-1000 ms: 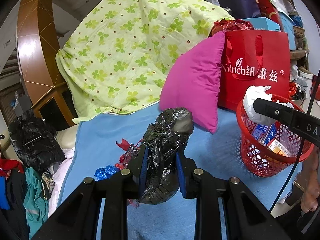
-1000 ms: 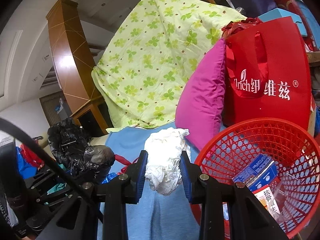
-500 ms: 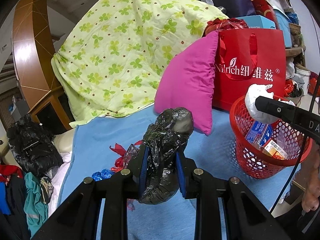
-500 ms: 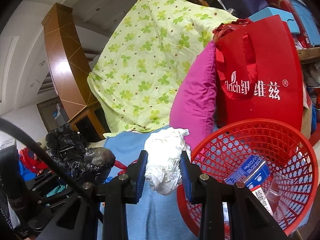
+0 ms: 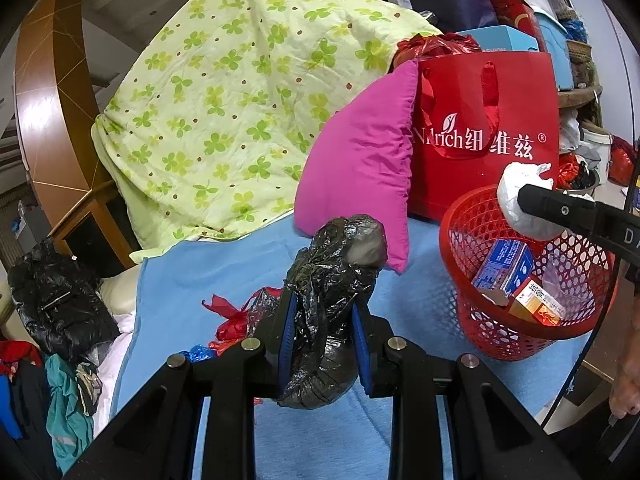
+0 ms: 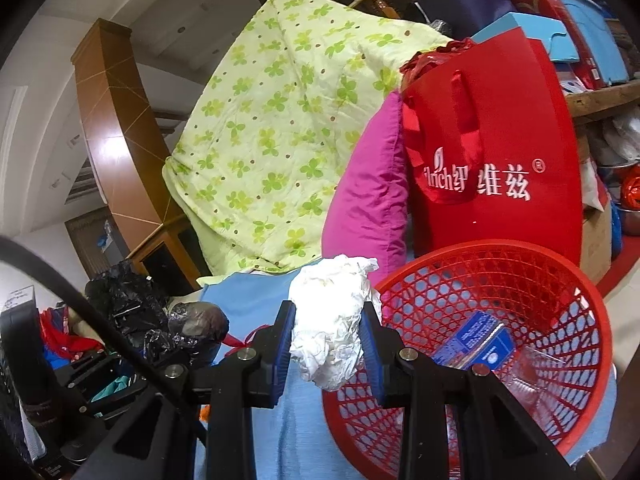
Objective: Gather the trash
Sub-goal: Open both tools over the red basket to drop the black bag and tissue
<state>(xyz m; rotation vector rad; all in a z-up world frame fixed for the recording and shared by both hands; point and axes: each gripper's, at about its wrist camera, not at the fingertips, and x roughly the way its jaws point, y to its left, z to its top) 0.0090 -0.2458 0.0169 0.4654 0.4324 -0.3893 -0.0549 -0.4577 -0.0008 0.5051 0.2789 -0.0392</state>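
Two pieces of trash carried at once, one per hand, presumably to save a trip to the bin. Left gripper [image 5: 320, 336] pinching a crumpled black plastic bag [image 5: 332, 304] between its blue pads, the bag bulging above and below the jaws, clear of the blue sheet [image 5: 224, 272] beneath. Right gripper [image 6: 328, 350] clamped on a crumpled white paper wad [image 6: 332, 320], the wad poised at the near-left rim of the red mesh basket [image 6: 500, 260], just ahead and to the right of the tongs. Probably held there for release once past the rim. Basket already holding small boxes [image 6: 476, 346], so evidently the collection point. More scraps, red and blue [image 5: 228, 320], lying on the sheet just left of the left tongs, not yet gathered.
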